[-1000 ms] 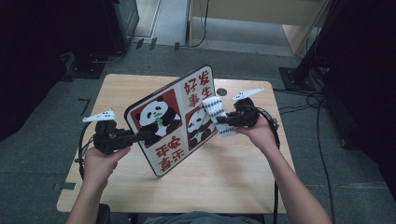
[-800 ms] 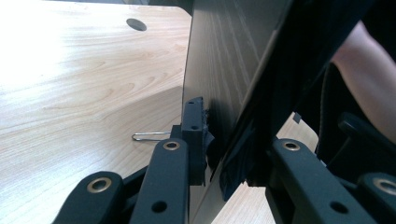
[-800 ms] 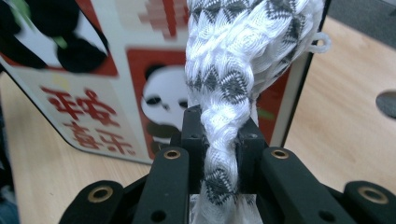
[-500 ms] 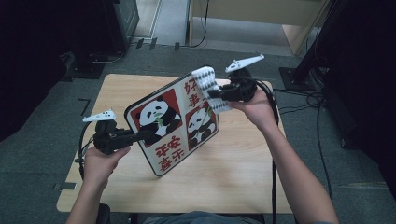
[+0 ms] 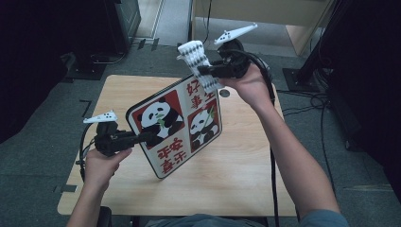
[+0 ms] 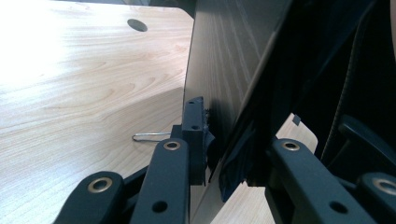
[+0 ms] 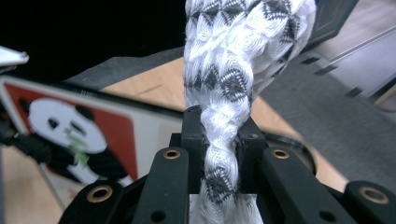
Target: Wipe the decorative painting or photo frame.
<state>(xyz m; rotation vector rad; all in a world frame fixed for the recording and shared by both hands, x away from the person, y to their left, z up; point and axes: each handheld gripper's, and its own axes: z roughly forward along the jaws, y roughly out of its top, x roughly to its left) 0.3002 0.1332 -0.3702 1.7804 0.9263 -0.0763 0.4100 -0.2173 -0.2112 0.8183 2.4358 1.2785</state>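
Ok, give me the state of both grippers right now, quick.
Left gripper: shut on the panda board, clamping its edge.
Right gripper: shut on the white patterned cloth, held up above the table.

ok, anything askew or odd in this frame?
Yes: the panda bag hangs tilted above the table, pinched at its lower left edge by the left tongs. Its white woven handle is squeezed into a narrow bunch in the right tongs, raised past the table's far edge. No damage visible.

Overhead table view (gripper close-ups)
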